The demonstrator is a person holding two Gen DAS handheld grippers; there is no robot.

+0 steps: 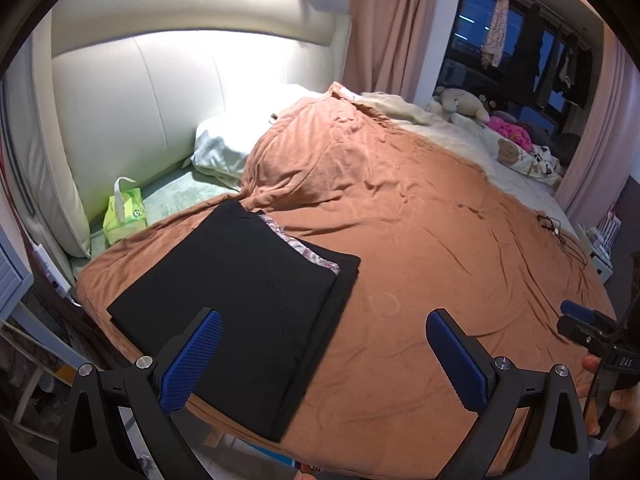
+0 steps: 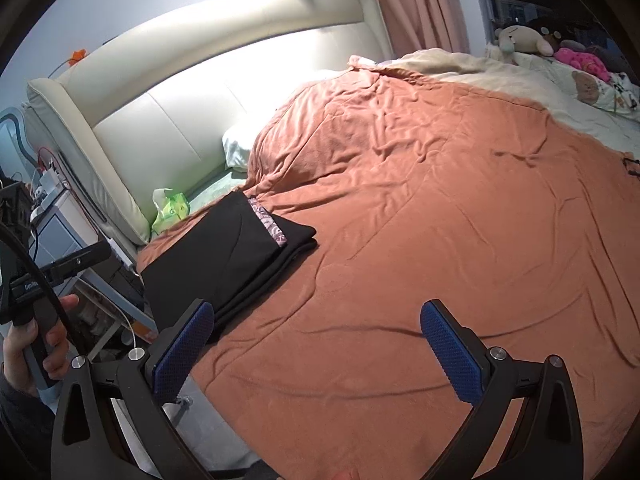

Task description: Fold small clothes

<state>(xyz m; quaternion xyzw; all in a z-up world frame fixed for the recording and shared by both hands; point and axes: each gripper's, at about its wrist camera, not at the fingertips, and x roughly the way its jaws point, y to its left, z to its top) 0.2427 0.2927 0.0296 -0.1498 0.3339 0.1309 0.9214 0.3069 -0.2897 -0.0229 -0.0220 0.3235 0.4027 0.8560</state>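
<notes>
**Mia:** Where are the clothes?

**Ben:** There is a black folded pile (image 1: 236,304) on the bed. It lies flat on the orange blanket (image 1: 420,240), close to the near edge, on the side by the headboard.

**Mia:** Is it all black?

**Ben:** Almost. A strip of flowery cloth (image 1: 298,246) peeks out near the top of the pile.

**Mia:** What is the left gripper (image 1: 324,356) doing?

**Ben:** Its blue fingers (image 1: 192,360) are spread wide apart. Nothing is between them. They are up above the pile and do not touch it.

**Mia:** And the right gripper (image 2: 316,348)?

**Ben:** The same. Its fingers (image 2: 454,350) are spread wide too, with nothing in them. They are over the bare blanket, and the pile is off to the left in that view.

**Mia:** Can you see the person?

**Ben:** Just a bit. A hand (image 2: 38,344) holds a black handle at the left edge of the right camera's view.

**Mia:** What else is there?

**Ben:** A green pack of tissues (image 1: 124,216) sits by the cream headboard (image 1: 132,104), just past the pile. A white pillow (image 1: 228,144) lies next to the blanket. Far away, soft toys (image 1: 460,102) sit by the dark window, and there is a pink curtain (image 1: 388,28).
</notes>
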